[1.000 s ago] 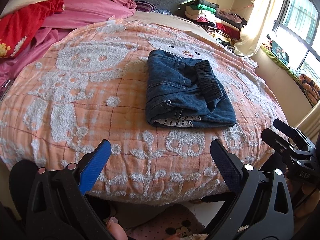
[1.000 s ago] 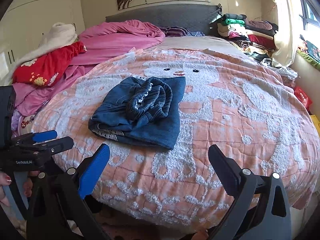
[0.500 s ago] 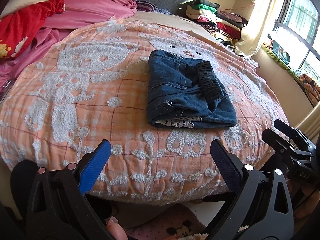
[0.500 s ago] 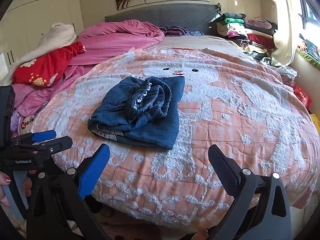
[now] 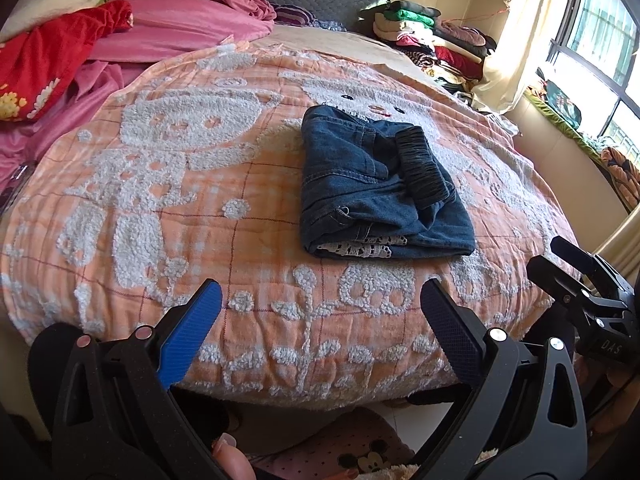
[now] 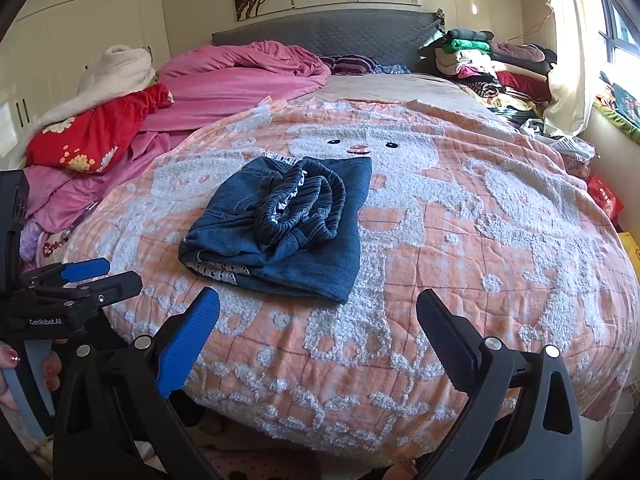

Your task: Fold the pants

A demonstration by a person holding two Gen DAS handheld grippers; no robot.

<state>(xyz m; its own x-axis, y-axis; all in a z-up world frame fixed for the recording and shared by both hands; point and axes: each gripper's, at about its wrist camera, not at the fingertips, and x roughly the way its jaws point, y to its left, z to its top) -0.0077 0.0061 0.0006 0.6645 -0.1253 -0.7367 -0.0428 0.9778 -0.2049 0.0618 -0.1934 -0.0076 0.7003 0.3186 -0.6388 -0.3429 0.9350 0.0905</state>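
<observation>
Dark blue denim pants (image 5: 376, 188) lie folded in a compact bundle on the orange and white blanket (image 5: 160, 184), elastic waistband on top, white lace hem at the near edge. They also show in the right wrist view (image 6: 288, 224). My left gripper (image 5: 320, 296) is open and empty, held off the foot of the bed, short of the pants. My right gripper (image 6: 318, 308) is open and empty, also at the bed's foot edge. Each gripper shows in the other's view: the right one (image 5: 576, 276), the left one (image 6: 80, 276).
Pink bedding (image 6: 248, 76) and a red flowered cloth (image 6: 96, 132) are piled at the back left. Stacked clothes (image 6: 492, 68) sit at the back right by the grey headboard (image 6: 328, 32). A window and curtain (image 5: 520, 32) are on the right. A mouse-print rug (image 5: 352, 452) lies below.
Both grippers have drifted slightly nearer and up; the pants lie unmoved and both grippers stay open.
</observation>
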